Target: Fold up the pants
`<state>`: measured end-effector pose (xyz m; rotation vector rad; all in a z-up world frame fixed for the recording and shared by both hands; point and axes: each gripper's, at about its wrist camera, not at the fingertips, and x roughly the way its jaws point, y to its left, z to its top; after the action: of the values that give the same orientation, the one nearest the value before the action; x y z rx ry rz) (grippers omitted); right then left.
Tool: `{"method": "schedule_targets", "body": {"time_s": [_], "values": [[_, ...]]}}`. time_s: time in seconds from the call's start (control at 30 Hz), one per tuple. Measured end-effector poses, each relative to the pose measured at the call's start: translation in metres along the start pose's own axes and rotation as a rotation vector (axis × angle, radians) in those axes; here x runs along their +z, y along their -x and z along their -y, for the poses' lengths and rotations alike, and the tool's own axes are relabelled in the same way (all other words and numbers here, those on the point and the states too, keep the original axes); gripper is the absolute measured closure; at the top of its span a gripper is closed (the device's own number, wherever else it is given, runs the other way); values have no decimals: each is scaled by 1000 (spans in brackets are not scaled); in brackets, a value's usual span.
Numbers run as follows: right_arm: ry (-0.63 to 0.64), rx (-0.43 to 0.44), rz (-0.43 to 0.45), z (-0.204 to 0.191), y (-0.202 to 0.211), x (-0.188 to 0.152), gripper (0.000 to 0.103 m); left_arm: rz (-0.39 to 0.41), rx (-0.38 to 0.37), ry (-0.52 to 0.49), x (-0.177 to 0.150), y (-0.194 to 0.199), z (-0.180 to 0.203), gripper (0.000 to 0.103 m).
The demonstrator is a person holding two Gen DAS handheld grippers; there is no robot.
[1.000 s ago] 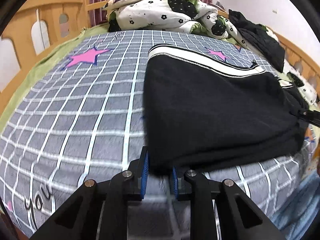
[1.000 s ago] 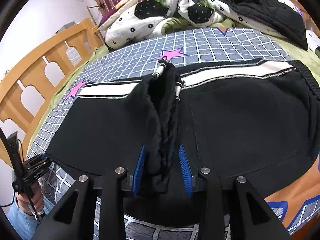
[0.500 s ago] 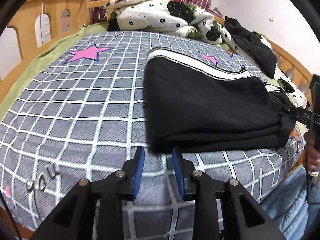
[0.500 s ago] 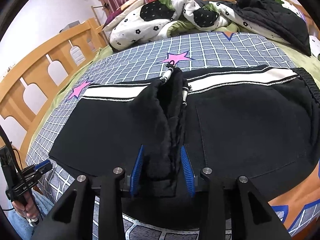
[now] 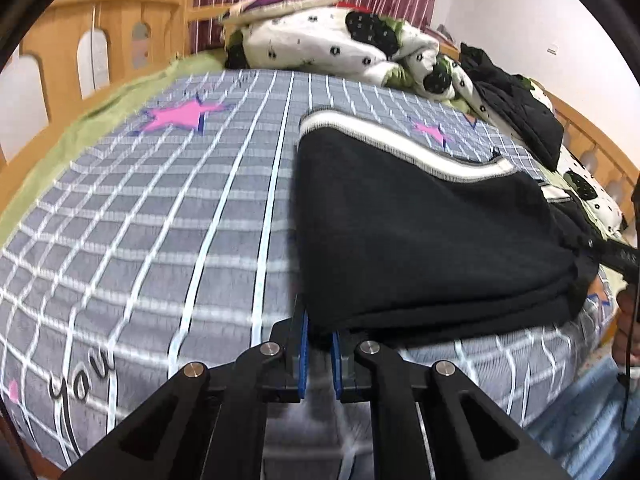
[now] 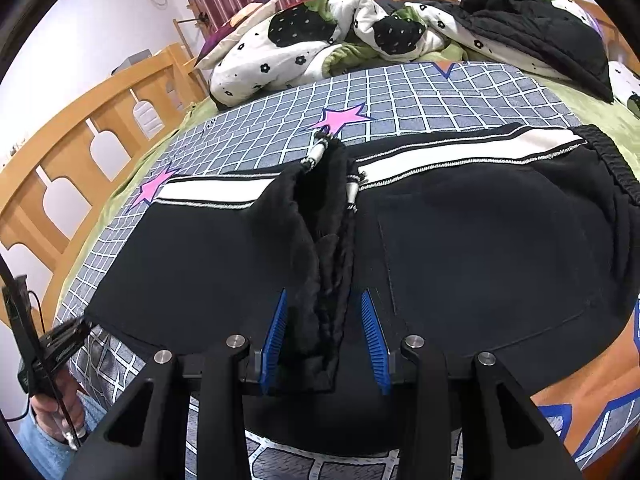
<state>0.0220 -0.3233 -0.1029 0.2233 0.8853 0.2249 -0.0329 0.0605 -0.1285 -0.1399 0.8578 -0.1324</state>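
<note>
Left gripper [image 5: 319, 334]: jaws drawn together, nipping the near corner of the black pants [image 5: 420, 232]. Right gripper [image 6: 324, 340]: blue pads [image 6: 275, 340] clamped on a bunched ridge of the same pants [image 6: 480, 248] at mid-length. Pants lie folded across the grey checked bedsheet [image 5: 160, 208], white side stripe [image 6: 460, 150] along the far edge. Flowered quilt [image 6: 320, 36] heaped at the headboard end, dark jacket [image 6: 540, 28] beside it.

Black pants [image 6: 460, 248] with white side stripe; grey bedsheet [image 5: 160, 220], white grid, pink stars; white quilt [image 6: 320, 40], black floral print.
</note>
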Motion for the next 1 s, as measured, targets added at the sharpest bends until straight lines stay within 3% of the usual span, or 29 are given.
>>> {"method": "schedule_targets", "body": {"time_s": [0.1, 0.23, 0.33, 0.53, 0.57, 0.67, 0.77, 0.87, 0.93, 0.97, 1.0], "values": [[-1, 1, -3, 2, 0, 1, 65, -27, -9, 4, -7, 3, -3, 91], [8, -1, -12, 1, -1, 0, 65, -21, 100, -66, -22, 21, -3, 92], [13, 3, -6, 1, 2, -1, 65, -27, 132, -65, -29, 29, -13, 92], [10, 41, 9, 0, 3, 3, 65, 11, 92, 48, 19, 33, -31, 92], [11, 52, 10, -1, 0, 7, 65, 22, 78, 39, 34, 30, -29, 89], [12, 70, 5, -7, -12, 27, 65, 39, 78, -20, 73, 16, -16, 63], [14, 36, -5, -10, -31, 49, 65, 73, 40, -60, 101, 1, -3, 56], [11, 19, 9, -13, -45, 62, 75, 71, 18, -77, 118, -17, 8, 56], [33, 34, 25, -14, -50, 61, 95, 54, 3, -73, 124, -29, 13, 56], [65, 4, -10, -15, -58, 60, 98, 39, -6, -70, 124, -36, 15, 55], [99, -106, -80, -14, -74, 54, 98, 19, -9, -68, 125, -43, 17, 55]]}}
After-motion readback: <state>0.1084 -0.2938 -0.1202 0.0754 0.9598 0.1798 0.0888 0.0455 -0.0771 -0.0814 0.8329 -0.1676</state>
